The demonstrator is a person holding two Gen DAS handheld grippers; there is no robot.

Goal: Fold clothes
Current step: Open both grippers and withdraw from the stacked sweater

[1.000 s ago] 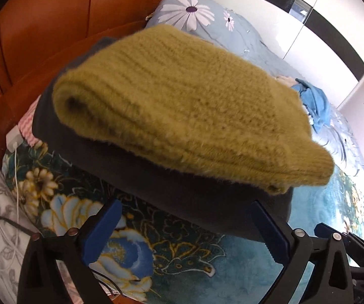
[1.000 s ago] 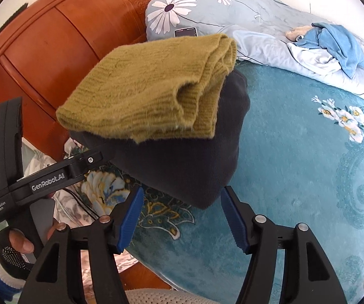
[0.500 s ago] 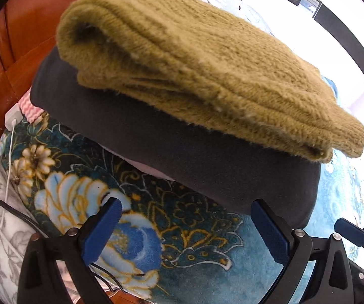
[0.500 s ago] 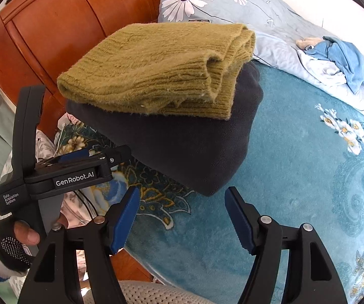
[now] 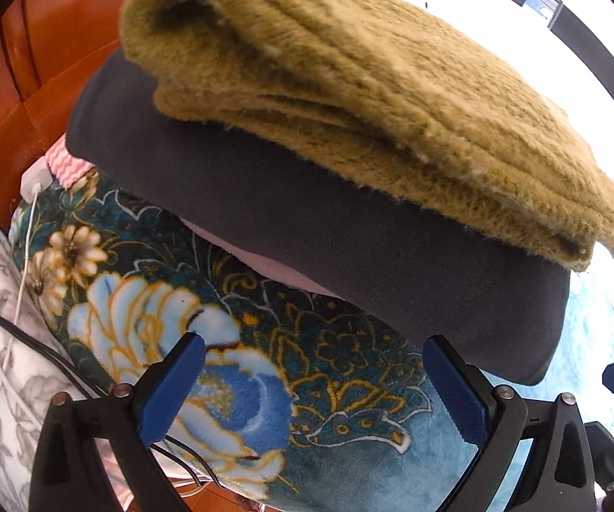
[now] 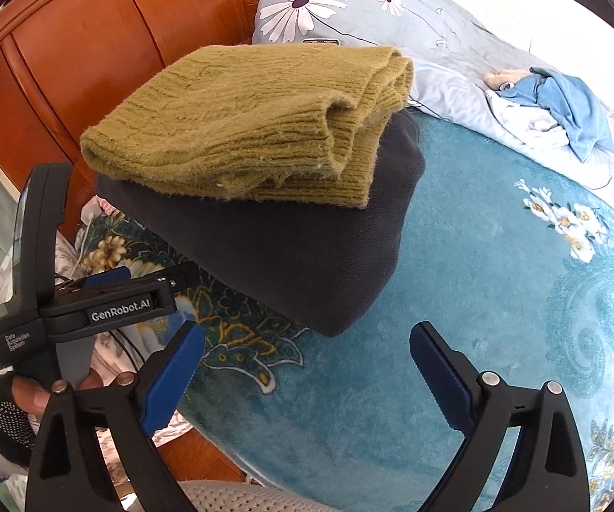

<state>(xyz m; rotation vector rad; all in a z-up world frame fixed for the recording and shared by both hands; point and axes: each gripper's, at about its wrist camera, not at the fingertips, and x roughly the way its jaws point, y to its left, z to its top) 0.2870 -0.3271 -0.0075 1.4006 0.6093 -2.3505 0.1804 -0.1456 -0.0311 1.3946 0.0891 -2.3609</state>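
Note:
A folded olive-green knit sweater (image 5: pixel 349 81) (image 6: pixel 260 123) lies on top of a folded dark grey garment (image 5: pixel 349 256) (image 6: pixel 307 247), stacked on the teal floral bedspread (image 6: pixel 478 298). A pale pink layer (image 5: pixel 281 271) shows under the grey one. My left gripper (image 5: pixel 315 384) is open and empty, low and close in front of the stack; it also shows in the right wrist view (image 6: pixel 144 277). My right gripper (image 6: pixel 307 367) is open and empty, just short of the stack's near corner.
An orange wooden headboard (image 6: pixel 72 64) stands behind the stack. A flowered pillow (image 6: pixel 349 8) and a crumpled blue garment (image 6: pixel 563 98) lie further up the bed. White and black cables (image 5: pixel 16 298) run over a grey patterned cloth at the left.
The left gripper has dropped lower and moved closer to the stack, which now fills its view. The right gripper has pulled back slightly. Both stay open.

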